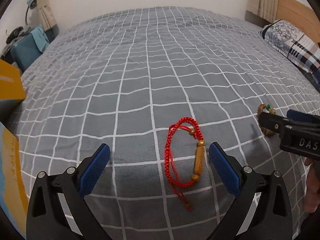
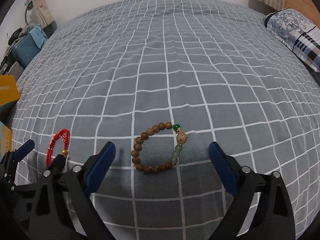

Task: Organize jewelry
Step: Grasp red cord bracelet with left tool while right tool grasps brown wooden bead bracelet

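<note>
A red braided bracelet [image 1: 199,161] with wooden beads lies on the grey checked bedspread [image 1: 140,80]. It sits between the blue pads of my left gripper [image 1: 159,147], nearer the right pad and touching neither. That gripper is open. A wooden bead bracelet [image 2: 138,150] with green beads and one pale bead lies flat between the fingers of my right gripper [image 2: 162,146], which stands open and wide of it. In the right wrist view the left gripper [image 2: 45,150] shows at the left edge beside the red bracelet [image 2: 66,138]. In the left wrist view the right gripper [image 1: 275,116] partly hides the bead bracelet [image 1: 262,106].
A yellow box [image 1: 8,86] stands at the bed's left edge. A patterned pillow [image 1: 290,40] lies at the far right by a wooden headboard. A blue suitcase [image 1: 26,52] with clothes on it stands beyond the left corner. A hand [image 1: 312,190] holds the right gripper.
</note>
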`<act>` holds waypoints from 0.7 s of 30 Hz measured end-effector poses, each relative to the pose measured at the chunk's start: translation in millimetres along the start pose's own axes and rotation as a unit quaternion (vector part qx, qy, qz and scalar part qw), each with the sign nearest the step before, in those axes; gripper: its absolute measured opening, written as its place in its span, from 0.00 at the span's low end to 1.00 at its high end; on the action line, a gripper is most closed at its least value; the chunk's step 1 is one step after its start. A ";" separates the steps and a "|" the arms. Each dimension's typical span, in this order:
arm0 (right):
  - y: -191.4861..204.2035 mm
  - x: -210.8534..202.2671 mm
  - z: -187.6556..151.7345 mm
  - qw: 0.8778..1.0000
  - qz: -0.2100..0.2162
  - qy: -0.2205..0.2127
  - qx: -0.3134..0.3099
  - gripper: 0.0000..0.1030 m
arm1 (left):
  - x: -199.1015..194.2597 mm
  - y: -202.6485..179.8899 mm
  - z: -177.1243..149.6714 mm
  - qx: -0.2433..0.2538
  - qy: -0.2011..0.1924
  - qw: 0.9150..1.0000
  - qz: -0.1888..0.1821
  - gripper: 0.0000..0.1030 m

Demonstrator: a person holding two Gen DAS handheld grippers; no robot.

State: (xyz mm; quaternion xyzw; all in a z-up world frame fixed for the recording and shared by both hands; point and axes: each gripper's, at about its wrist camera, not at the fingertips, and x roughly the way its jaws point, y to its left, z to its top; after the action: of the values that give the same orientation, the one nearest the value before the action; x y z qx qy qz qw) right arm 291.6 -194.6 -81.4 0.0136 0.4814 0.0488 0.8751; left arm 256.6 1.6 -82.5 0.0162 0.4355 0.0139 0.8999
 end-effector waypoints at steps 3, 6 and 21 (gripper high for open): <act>1.2 4.8 -0.5 1.000 0.001 0.006 -0.002 0.81 | 6.2 3.1 -1.2 -0.007 0.008 1.000 -0.009 0.93; 3.6 8.8 -1.9 1.000 0.002 0.011 -0.006 0.76 | 11.1 3.4 -2.8 -0.009 0.016 1.000 -0.017 0.87; -1.0 12.9 -3.4 1.000 -0.006 0.020 0.001 0.27 | 8.0 -1.9 -2.7 0.011 0.015 1.000 -0.021 0.36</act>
State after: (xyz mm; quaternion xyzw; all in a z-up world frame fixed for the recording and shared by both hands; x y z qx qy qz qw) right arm 295.7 -194.3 -94.2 0.0102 0.4988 0.0432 0.8656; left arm 259.5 0.1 -90.5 0.0167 0.4490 -0.0095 0.8933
